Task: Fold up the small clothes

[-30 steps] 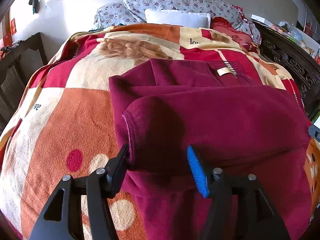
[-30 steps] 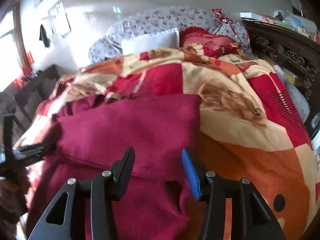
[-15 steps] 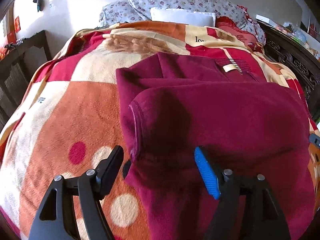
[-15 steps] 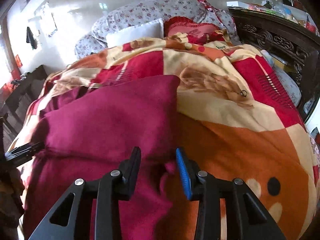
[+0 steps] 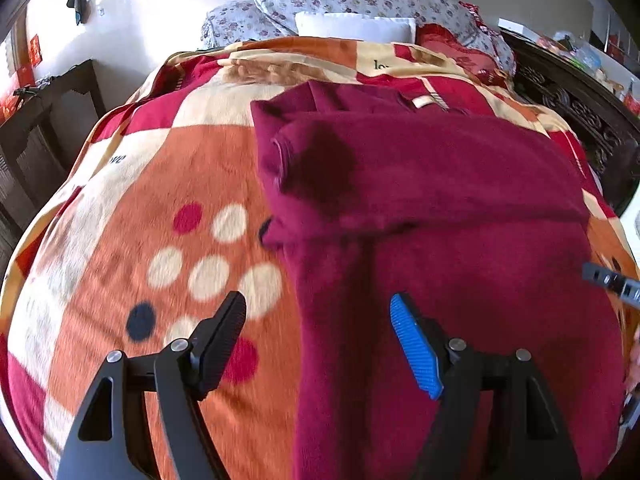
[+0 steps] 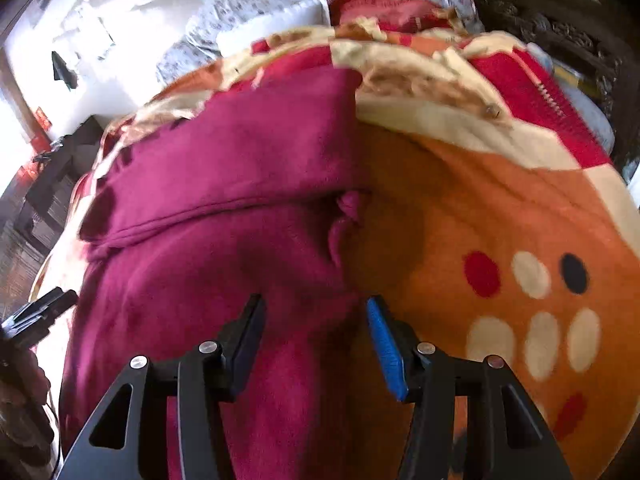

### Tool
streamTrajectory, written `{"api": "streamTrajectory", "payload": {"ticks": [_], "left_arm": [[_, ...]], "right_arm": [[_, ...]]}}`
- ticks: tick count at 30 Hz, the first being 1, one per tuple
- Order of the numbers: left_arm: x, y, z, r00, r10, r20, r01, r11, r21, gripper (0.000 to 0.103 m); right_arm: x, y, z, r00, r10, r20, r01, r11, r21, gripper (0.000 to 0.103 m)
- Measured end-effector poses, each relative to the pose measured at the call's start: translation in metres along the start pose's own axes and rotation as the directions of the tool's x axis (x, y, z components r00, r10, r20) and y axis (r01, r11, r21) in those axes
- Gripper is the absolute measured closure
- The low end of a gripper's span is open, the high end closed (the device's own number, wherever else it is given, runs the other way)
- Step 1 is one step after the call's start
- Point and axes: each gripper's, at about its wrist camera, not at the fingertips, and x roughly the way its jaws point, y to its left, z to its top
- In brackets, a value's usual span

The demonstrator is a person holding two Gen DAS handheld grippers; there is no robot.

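Observation:
A dark red fleece garment (image 5: 440, 208) lies on the bed with its far part folded over toward me, a fold edge running across it. It also shows in the right wrist view (image 6: 240, 184). My left gripper (image 5: 320, 328) is open and empty, above the garment's near left edge. My right gripper (image 6: 314, 332) is open and empty, above the garment's near right edge. The tip of the right gripper (image 5: 612, 284) shows at the right of the left wrist view; the left gripper (image 6: 36, 316) shows at the left of the right wrist view.
The garment lies on an orange, red and cream patterned blanket (image 5: 132, 208) covering the bed. Floral pillows (image 5: 360, 0) and a white pillow lie at the head. A dark carved wooden frame (image 5: 580, 112) runs along the right; dark furniture (image 5: 36, 128) stands left.
Both grippers let go of the folded-over edge and pulled back toward me, away from the fold. The folded part now lies flat on the garment. The right jaws have opened wider.

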Motion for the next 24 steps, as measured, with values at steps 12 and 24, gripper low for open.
{"api": "streamTrajectory", "payload": {"ticks": [12, 24], "left_arm": [[-0.043, -0.006, -0.062, 0.998, -0.050, -0.042, 0.051, 0.999, 0.008, 0.022], [-0.061, 0.003, -0.114, 0.986, -0.114, -0.119, 0.111, 0.993, -0.032, 0.022]], "right_arm": [[-0.076, -0.006, -0.078, 1.000, 0.025, -0.006, -0.025, 0.997, -0.067, 0.029], [-0.069, -0.015, -0.111, 0.999, 0.017, -0.036, -0.018, 0.999, -0.028, 0.021]]}}
